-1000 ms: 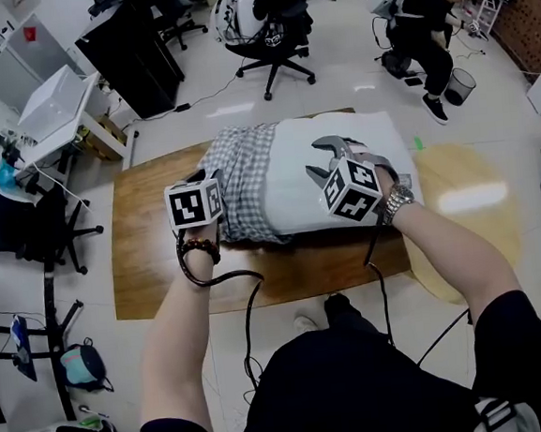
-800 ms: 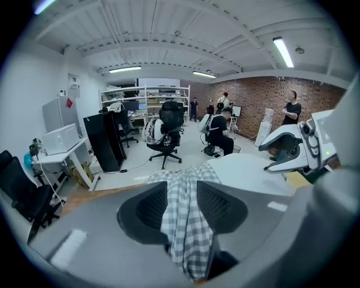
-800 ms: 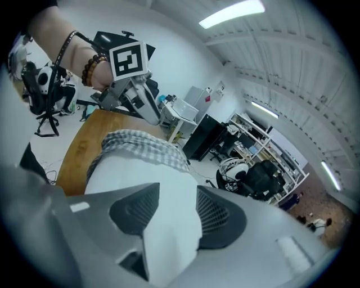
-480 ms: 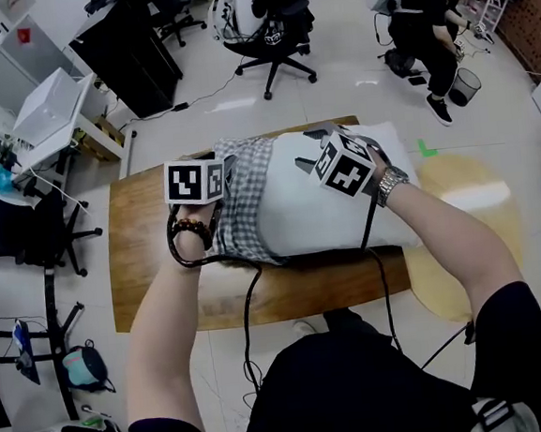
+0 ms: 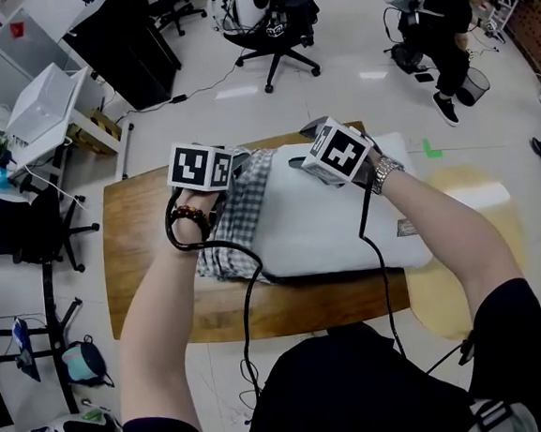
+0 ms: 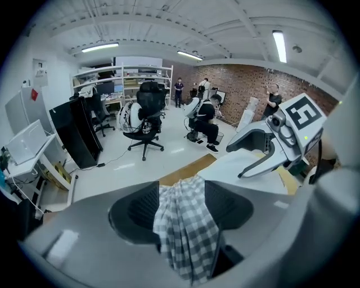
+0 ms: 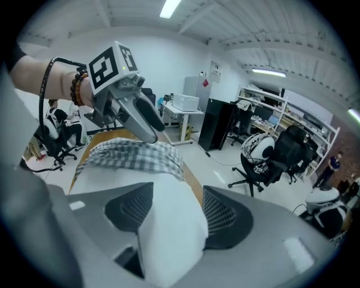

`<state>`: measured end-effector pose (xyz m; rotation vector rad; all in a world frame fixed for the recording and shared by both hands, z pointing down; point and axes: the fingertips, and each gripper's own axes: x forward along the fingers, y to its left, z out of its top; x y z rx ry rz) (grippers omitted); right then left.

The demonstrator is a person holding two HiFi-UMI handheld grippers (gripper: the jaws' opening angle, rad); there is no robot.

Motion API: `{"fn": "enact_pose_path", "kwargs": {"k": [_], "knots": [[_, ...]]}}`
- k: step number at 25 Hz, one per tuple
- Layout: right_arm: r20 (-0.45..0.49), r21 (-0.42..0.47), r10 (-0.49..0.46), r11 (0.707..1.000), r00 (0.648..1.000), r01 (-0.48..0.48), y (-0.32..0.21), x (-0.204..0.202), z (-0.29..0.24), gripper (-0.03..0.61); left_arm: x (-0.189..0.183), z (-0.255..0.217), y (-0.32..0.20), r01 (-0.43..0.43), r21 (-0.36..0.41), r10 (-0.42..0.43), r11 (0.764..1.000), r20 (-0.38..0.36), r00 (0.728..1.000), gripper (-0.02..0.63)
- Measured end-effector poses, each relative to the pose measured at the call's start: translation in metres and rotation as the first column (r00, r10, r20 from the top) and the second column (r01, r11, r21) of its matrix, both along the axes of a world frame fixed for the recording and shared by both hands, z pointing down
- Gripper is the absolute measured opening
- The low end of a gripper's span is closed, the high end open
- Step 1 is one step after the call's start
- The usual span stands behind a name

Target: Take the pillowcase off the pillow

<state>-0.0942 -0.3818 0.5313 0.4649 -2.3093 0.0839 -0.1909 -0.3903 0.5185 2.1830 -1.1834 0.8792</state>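
A white pillow (image 5: 337,223) lies on a wooden table (image 5: 141,240). The grey checked pillowcase (image 5: 233,218) is bunched over its left end only. My left gripper (image 5: 235,164) is at the far edge of that bunch. Its jaws are opening, and a hanging fold of the pillowcase (image 6: 185,225) lies loosely between them. My right gripper (image 5: 304,148) is at the pillow's far edge, close to the left one. Its jaws are opening too, but the bare pillow (image 7: 169,225) still bulges between the pads and touches both. The right gripper view also shows the pillowcase (image 7: 132,154) past the jaws.
Beyond the table's far edge is open floor with a black office chair (image 5: 273,31) and a person (image 5: 442,26) bent over. A white desk and dark cabinet (image 5: 119,45) stand at the far left. A round wooden top (image 5: 477,211) adjoins the table on the right.
Both grippers have moved from the pillow's near side to its far edge. The pillowcase has bunched further left, baring more white pillow, and the pillow has slid nearer.
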Motion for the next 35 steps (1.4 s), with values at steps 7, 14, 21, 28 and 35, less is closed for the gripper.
{"fn": "enact_pose_path", "kwargs": {"k": [7,14,21,28,35], "knots": [[0.015,-0.19,-0.031,0.981,0.999,0.033,-0.042,-0.013,0.032,0.295,0.012,0.034,-0.035,-0.078,-0.178,0.082,0.981,0.011,0.997,0.264],[-0.012,-0.378,-0.061,0.925,0.998,0.052,-0.052,-0.011,0.081,0.319,0.026,0.079,-0.048,-0.125,-0.326,0.156,0.937,0.071,0.985,0.264],[-0.021,-0.469,-0.082,0.881,0.996,0.063,-0.057,-0.017,0.098,0.283,0.02,0.113,-0.059,-0.134,-0.446,0.197,0.885,0.099,0.975,0.258],[-0.014,-0.485,-0.097,0.871,0.995,0.078,-0.053,-0.017,0.095,0.113,0.018,0.119,-0.063,-0.1,-0.483,0.164,0.87,0.092,0.982,0.169],[-0.026,-0.469,-0.088,0.881,0.996,0.066,-0.048,-0.006,0.082,0.017,0.002,0.115,-0.076,0.002,-0.449,0.055,0.893,0.114,0.992,0.052]]}}
